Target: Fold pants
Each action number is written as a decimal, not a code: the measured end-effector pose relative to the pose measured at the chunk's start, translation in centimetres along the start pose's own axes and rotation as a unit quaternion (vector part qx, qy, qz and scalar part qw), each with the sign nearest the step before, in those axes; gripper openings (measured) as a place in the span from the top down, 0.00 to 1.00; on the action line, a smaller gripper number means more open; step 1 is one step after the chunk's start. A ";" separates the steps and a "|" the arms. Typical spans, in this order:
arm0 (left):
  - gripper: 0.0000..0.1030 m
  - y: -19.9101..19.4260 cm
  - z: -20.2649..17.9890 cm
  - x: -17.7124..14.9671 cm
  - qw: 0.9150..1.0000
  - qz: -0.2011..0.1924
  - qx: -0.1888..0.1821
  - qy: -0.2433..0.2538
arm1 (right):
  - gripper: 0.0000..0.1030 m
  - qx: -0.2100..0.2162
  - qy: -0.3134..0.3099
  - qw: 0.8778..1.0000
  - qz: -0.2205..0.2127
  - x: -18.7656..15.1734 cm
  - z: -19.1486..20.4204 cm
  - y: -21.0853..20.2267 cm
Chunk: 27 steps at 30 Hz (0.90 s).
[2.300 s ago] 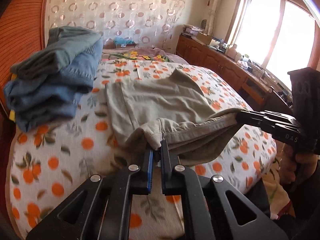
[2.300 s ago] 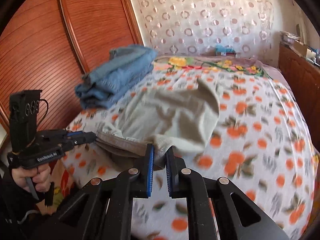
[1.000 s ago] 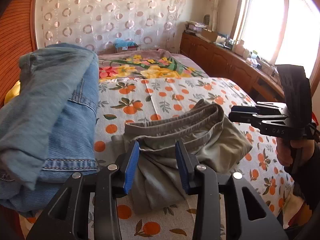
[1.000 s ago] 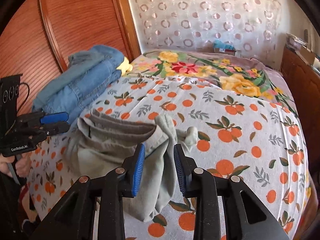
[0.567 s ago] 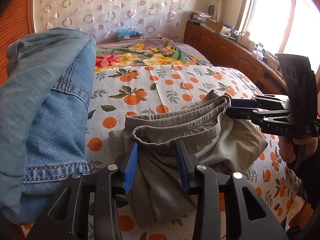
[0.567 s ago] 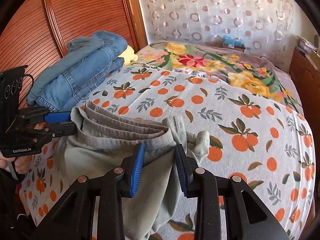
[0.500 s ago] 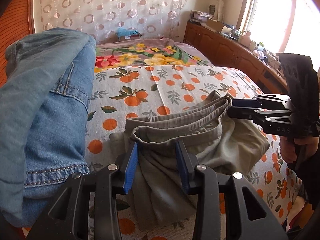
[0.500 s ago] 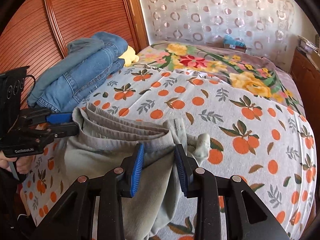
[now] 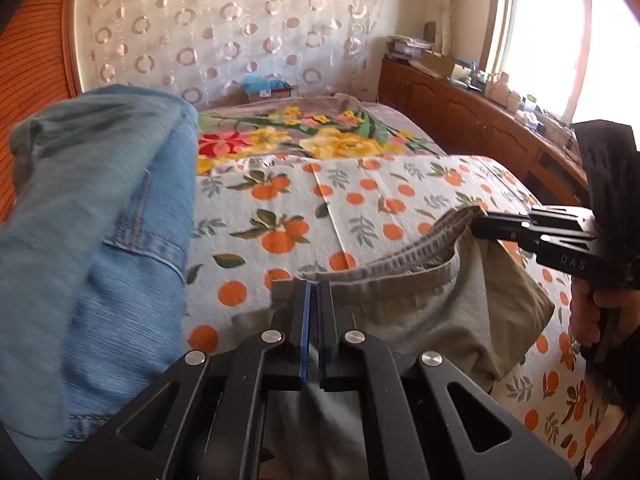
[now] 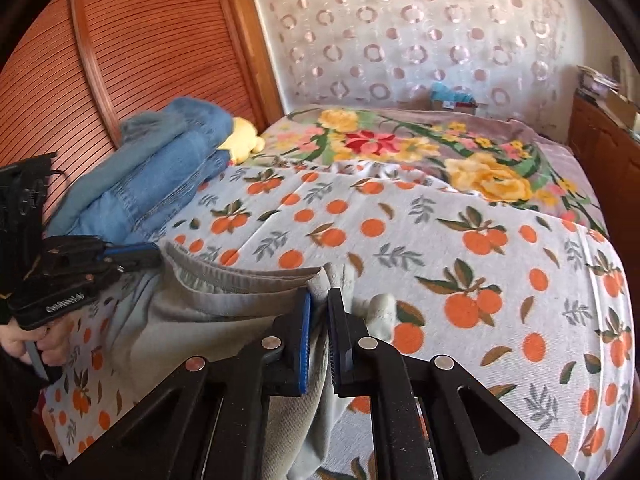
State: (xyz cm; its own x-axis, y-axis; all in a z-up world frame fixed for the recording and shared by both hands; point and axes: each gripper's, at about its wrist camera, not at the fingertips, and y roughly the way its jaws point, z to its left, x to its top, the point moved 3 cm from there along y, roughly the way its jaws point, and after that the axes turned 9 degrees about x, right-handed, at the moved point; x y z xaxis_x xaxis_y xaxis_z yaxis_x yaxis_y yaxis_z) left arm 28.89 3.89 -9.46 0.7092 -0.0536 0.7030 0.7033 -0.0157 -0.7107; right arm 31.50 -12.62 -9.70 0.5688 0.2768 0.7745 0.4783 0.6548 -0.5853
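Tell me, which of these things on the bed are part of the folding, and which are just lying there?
In use: grey pants, pinched at the waistband by left gripper and right gripper.

Lying about: stacked jeans, yellow soft toy, floral blanket.

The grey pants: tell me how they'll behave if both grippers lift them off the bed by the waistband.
The pants look floppy: the waistband sags between the left gripper and the right gripper, so the legs would probably hang limp. They seem light, since the thin cloth bunches in soft folds. The ribbed waistband should hold in the pads, though a shallow pinch might slip.
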 end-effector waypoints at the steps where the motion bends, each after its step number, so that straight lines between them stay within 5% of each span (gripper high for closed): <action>1: 0.96 -0.2 0.1 0.1 1.000 -0.001 0.000 0.000 | 0.92 -0.005 0.002 1.000 0.002 0.0 0.0 0.1; 6: 0.83 -1.4 0.0 -0.5 1.000 0.004 -0.010 -0.006 | 0.84 -0.012 0.010 1.000 0.015 -0.1 0.5 -0.3; 10: 0.53 -2.7 -0.3 -1.5 1.000 -0.003 -0.023 -0.008 | 0.78 -0.016 0.001 1.000 0.014 -0.9 1.5 -2.3; 16: 0.52 -4.1 -0.8 -3.9 0.999 0.006 -0.032 -0.007 | 0.63 -0.016 -0.013 1.000 0.023 -3.5 3.1 -5.1; 27: 0.52 -3.9 -0.8 -8.1 0.998 0.052 -0.017 0.014 | 0.60 0.003 -0.019 0.998 0.052 -6.6 4.6 -6.2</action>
State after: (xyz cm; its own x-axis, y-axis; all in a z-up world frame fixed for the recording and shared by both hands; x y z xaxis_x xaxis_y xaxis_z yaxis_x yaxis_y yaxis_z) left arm 20.32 3.54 -12.39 0.7765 -0.0852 0.6243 0.6232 -0.0424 -0.7809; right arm 21.68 -15.30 -10.10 0.5892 0.3703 0.7182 0.4134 0.6256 -0.6616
